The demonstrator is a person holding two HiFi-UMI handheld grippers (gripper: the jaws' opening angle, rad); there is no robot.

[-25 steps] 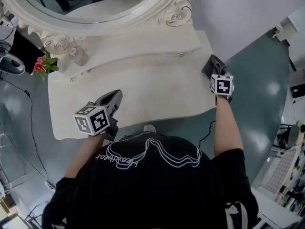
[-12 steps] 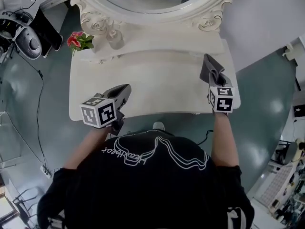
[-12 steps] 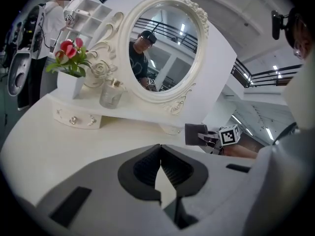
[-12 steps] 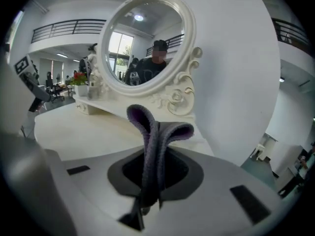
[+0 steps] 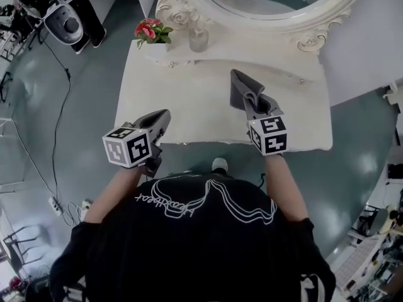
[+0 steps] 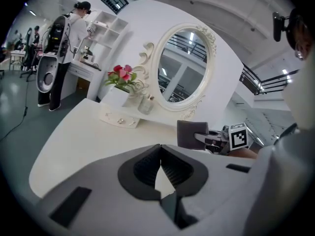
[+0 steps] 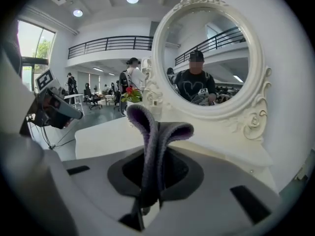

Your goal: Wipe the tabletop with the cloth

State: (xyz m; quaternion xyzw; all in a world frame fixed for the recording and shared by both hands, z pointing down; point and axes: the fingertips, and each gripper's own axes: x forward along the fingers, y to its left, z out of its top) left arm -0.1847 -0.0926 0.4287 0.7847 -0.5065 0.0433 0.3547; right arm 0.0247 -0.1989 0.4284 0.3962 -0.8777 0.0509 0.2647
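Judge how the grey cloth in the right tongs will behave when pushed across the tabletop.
Probably floppy: the cloth folds and droops over itself beyond the right tongs. Likely light, since a narrow pinch holds it up.

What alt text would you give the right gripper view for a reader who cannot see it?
The right hand-held gripper is shut on a folded grey cloth standing up between its jaws. Beyond lie a white tabletop and an ornate oval mirror; the left hand-held gripper is at left.
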